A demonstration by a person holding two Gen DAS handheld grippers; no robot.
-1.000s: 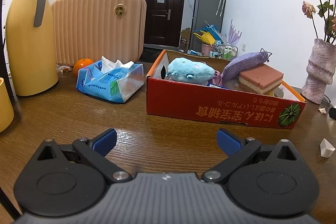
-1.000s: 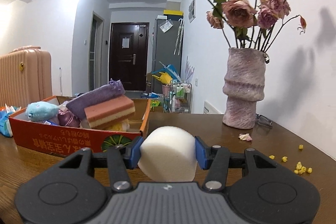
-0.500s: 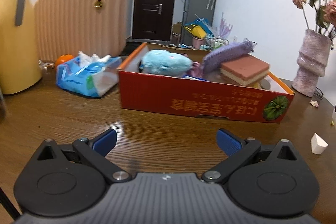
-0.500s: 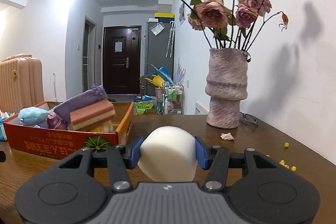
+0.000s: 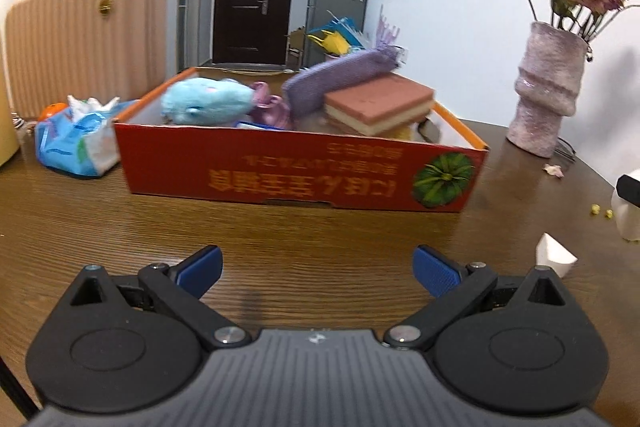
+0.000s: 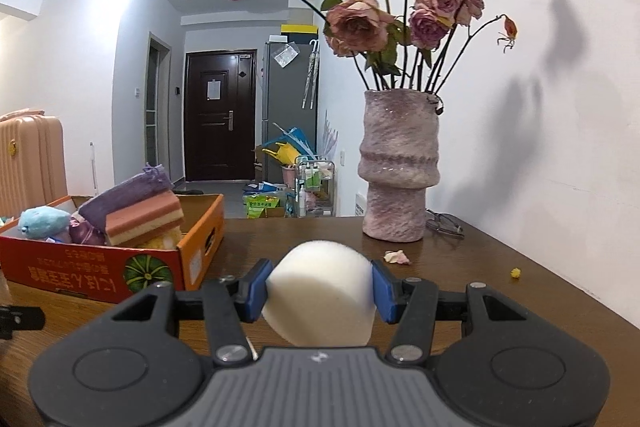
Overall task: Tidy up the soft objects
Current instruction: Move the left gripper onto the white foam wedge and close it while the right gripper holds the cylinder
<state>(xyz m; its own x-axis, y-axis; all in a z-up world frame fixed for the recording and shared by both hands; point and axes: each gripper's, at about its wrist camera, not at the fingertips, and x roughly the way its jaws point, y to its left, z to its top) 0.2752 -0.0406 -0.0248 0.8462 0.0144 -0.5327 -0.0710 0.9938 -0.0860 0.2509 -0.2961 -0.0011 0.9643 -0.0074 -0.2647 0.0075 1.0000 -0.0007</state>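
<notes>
While the right gripper point(image 6: 319, 294) clamps a rounded white sponge point(image 6: 318, 291) between its blue pads, the sponge sits squeezed just above the wooden table point(image 6: 500, 291), held and not yet delivered. The left gripper point(image 5: 318, 269) hangs over the bare tabletop with its jaws spread wide and nothing between them. Just beyond it to the right lies a small white wedge of foam point(image 5: 554, 259), loose on the wood, and past that the edge of the other gripper with its white load shows at the frame's border.

Further back stands the red cardboard box point(image 5: 296, 171), which I judge to be the collecting place: it already holds a blue plush toy point(image 5: 206, 101), a purple pouch point(image 5: 340, 75) and a layered pink sponge point(image 5: 378, 105) stacked high toward its right end. Left of the box lies a blue tissue pack point(image 5: 76, 143). Behind, near the wall, a tall vase point(image 6: 398, 167) of dried roses stands close to the box's corner.

The risks, as I judge them: the sponge may spring out if the pads ease off before it is over the box; dropped onto the crowded right end, it could roll off the pink sponge and over the rim; and a wide swing of the right hand could knock the top-heavy vase
</notes>
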